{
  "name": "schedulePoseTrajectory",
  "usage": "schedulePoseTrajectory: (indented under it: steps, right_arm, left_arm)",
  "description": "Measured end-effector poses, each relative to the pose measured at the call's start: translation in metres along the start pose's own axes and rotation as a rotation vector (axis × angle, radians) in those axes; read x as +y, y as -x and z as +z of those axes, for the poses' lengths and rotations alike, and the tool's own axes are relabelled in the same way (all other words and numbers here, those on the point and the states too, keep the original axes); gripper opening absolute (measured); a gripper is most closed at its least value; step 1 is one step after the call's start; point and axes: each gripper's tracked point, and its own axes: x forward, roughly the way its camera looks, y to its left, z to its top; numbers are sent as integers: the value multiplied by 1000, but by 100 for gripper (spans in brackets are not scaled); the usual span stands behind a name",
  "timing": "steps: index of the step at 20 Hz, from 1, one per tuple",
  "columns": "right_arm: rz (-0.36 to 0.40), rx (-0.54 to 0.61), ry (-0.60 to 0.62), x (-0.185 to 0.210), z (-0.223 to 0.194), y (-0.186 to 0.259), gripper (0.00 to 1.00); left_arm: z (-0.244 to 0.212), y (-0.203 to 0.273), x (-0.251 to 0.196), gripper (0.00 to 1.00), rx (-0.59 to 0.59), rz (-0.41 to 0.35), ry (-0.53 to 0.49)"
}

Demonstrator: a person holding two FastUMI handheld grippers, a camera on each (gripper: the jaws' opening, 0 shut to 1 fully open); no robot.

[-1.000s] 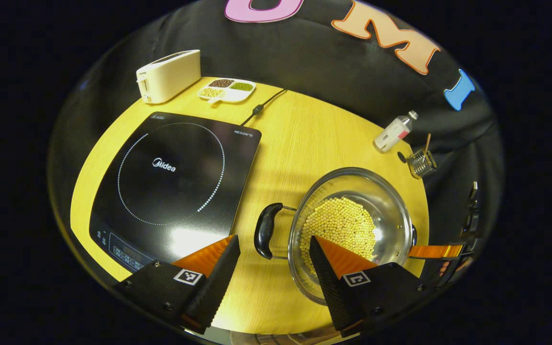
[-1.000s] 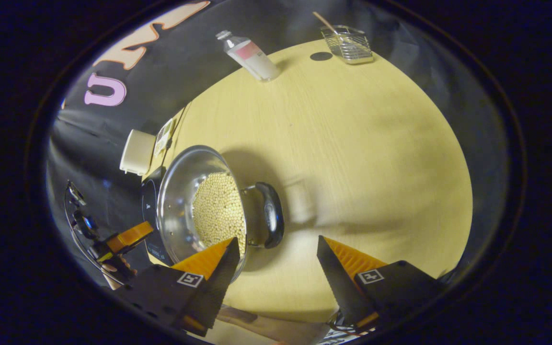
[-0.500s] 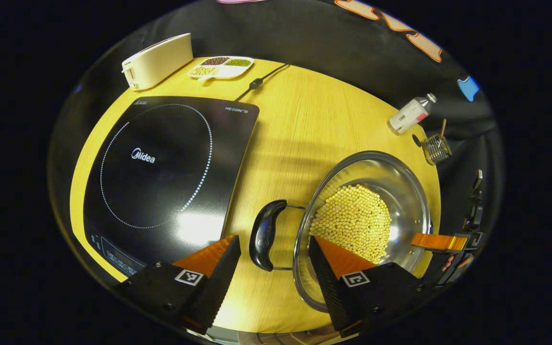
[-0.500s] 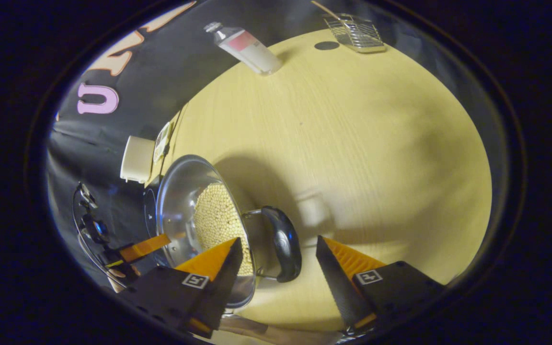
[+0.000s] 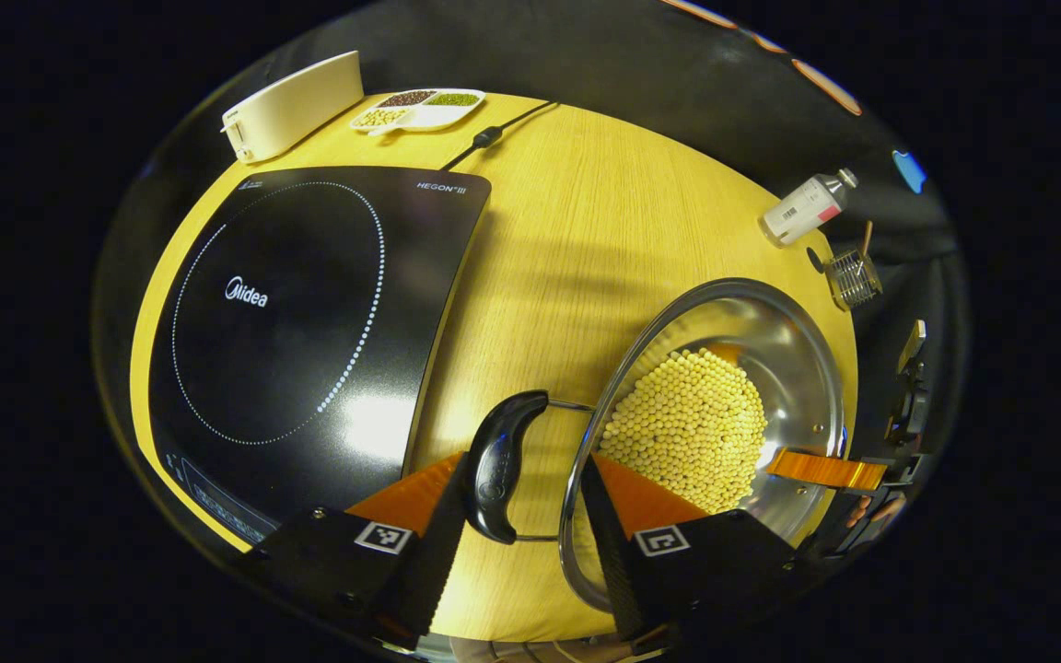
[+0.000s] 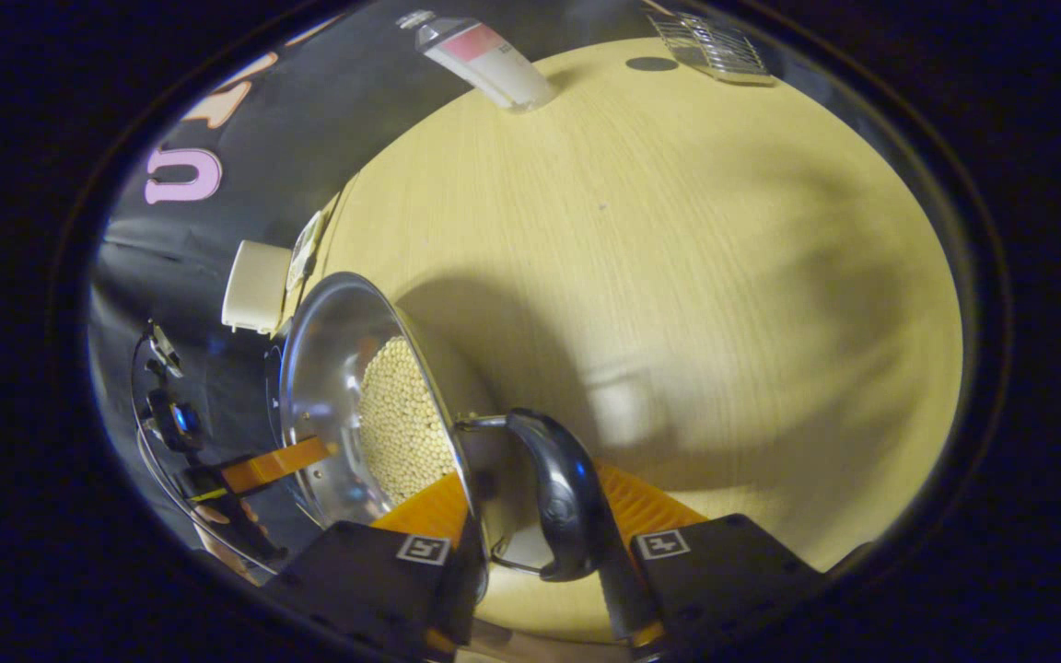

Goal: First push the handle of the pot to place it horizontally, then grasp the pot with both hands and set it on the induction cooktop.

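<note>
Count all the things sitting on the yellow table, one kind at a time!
Induction cooktop: 1
Pot with beans: 1
Toaster: 1
Divided dish of beans: 1
Bottle: 1
Wire basket: 1
Total: 6

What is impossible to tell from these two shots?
- Left gripper view: whether the left claw actually presses the left pot handle; the contact is too fine to see.
- Right gripper view: the right claw and its grip; the right pot handle covers its fingertips.
- Left gripper view: the cooktop controls, too small and partly behind the claw.
- Right gripper view: the wire basket, cut off by the edge.
</note>
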Motion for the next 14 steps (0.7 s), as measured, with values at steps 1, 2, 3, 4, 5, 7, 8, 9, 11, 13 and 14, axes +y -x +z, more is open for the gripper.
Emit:
schedulePoseTrajectory:
  steps: [1, 2, 3, 4, 5, 7, 8, 9, 11, 13, 14]
  right_arm:
    - [-11, 2, -3, -2, 1, 1, 58]
    - [-4, 0, -12, -2, 3, 3, 58]
    - [-2, 0, -20, 0, 4, 2, 57]
    - [-4, -7, -24, -2, 2, -1, 57]
    - [-8, -15, -23, -2, 2, 0, 57]
    - [-21, -30, -17, -2, 4, 2, 50]
    - [-24, -30, -22, -3, 2, 2, 48]
    - [-27, -32, -28, -3, 1, 4, 48]
    - [-34, -44, -39, -5, -4, 11, 48]
    - [-36, -58, -64, -5, -10, 18, 48]
    - [-35, -65, -72, -5, -15, 21, 48]
  left_arm:
    - [-1, -1, 3, 76, 16, 11, -14]
    - [-1, 0, 3, 66, 18, 12, -22]
    - [1, -1, 2, 66, 14, 14, -19]
    - [1, -1, 3, 64, 15, 16, -15]
    - [0, 0, 3, 64, 11, 17, -11]
    - [-1, 0, 2, 62, 12, 21, 0]
    - [-2, 1, 2, 61, 17, 26, -4]
    - [-3, 2, 0, 63, 21, 29, -16]
    - [-5, 8, -3, 63, 27, 32, -58]
    - [-9, 17, -4, 60, 28, 29, -97]
    - [-9, 19, -4, 60, 27, 23, -108]
